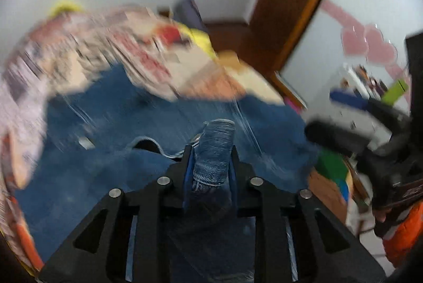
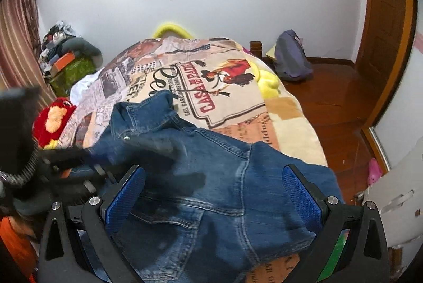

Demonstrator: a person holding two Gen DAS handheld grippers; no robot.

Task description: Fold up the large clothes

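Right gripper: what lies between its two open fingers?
In the right wrist view, the denim jacket spreads across the gap of the right gripper, lying on the printed blanket; neither pad visibly pinches it.

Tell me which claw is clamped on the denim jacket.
The left claw: its fingers pinch a bunched fold of the denim jacket. The right claw is spread wide above the cloth, gripping nothing.

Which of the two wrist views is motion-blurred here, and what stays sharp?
Left wrist view: bedspread streaked with blur, only the left gripper and pinched denim jacket crisp. Right wrist view: mostly sharp; right gripper clear.
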